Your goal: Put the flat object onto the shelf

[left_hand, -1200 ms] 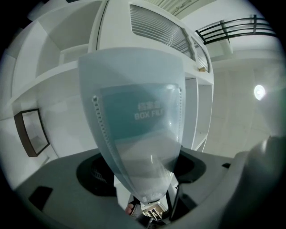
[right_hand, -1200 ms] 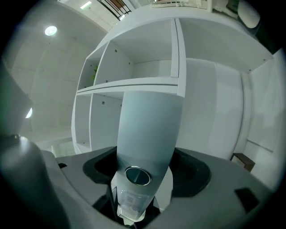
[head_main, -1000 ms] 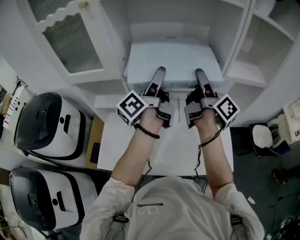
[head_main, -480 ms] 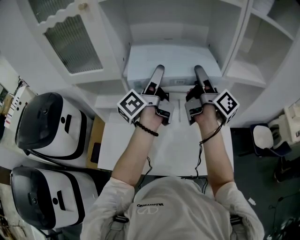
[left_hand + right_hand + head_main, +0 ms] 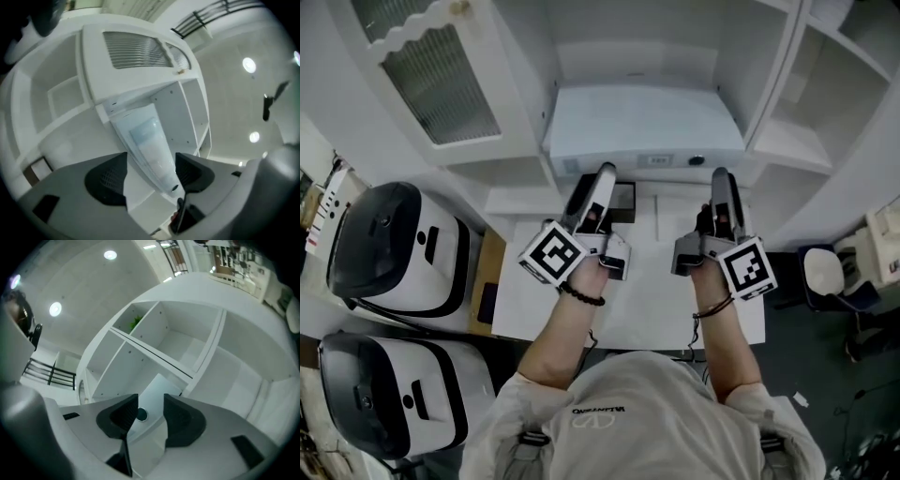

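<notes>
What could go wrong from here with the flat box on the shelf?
The flat box lies with its front edge near the lip of the shelf; a nudge might slide it out. The left gripper and right gripper, jaws closing on nothing, hover just before that edge and might bump it.

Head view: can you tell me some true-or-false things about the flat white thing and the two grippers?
1. The flat white object lies inside the white cabinet. True.
2. The left gripper is clamped on the flat white object. False: its jaws are apart, closing, and press on nothing.
3. Two white machines with dark tops stand at the person's left. True.
4. The right gripper holds a cup. False: nothing is between its jaws, which are closing.
</notes>
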Tool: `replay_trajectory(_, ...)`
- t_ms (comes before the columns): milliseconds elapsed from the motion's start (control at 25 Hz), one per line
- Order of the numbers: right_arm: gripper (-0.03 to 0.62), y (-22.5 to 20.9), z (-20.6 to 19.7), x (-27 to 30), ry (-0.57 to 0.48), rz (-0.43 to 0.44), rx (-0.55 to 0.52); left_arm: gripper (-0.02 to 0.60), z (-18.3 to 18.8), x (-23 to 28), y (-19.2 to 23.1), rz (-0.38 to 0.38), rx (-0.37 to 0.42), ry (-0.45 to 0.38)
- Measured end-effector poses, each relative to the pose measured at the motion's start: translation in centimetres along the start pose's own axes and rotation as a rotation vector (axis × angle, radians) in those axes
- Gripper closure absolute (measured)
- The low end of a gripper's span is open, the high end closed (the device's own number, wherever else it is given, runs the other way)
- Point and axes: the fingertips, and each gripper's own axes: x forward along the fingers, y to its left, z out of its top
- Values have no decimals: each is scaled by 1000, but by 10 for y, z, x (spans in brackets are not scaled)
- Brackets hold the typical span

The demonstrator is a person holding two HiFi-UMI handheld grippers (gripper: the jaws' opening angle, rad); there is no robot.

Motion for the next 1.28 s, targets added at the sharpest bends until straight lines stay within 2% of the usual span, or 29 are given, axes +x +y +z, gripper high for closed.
replay_trajectory(40, 438, 4, 1, 0, 4, 9, -64, 293, 0, -2, -6, -1, 100, 19)
replay_trajectory(80, 461, 8, 1, 0, 11, 17, -120, 306, -1, -2, -11, 2, 196, 41)
replay_trajectory(160, 496, 16, -1, 1, 24, 28, -193, 379, -6, -2, -12, 35, 331, 86)
replay_trajectory(280, 521, 25, -6, 3, 41, 53, -244, 405, -16, -9, -4, 82, 377, 132)
replay_trajectory(400, 528, 24, -12, 8, 68, 51, -251, 452, -21, -23, -9, 87, 401, 141)
replay_trajectory(440, 528, 23, -12, 9, 72, 51, -254, 471, -21, -27, -16, 79, 435, 135)
replay_trajectory(520, 528, 23, -12, 11, 73, 57, -269, 516, -18, -31, -33, 64, 553, 110)
replay_trajectory(600, 531, 21, -13, 14, 75, 52, -264, 534, -10, -26, -46, 57, 681, 81)
replay_trajectory(680, 534, 21, -17, 18, 84, 50, -261, 547, -2, -18, -51, 58, 754, 67)
replay_trajectory(880, 549, 16, -25, 27, 103, 31, -247, 575, 3, 0, -39, 80, 723, 82)
replay_trajectory(1280, 553, 1, -32, 65, 175, -3, -228, 577, 10, 39, -15, 107, 709, 72)
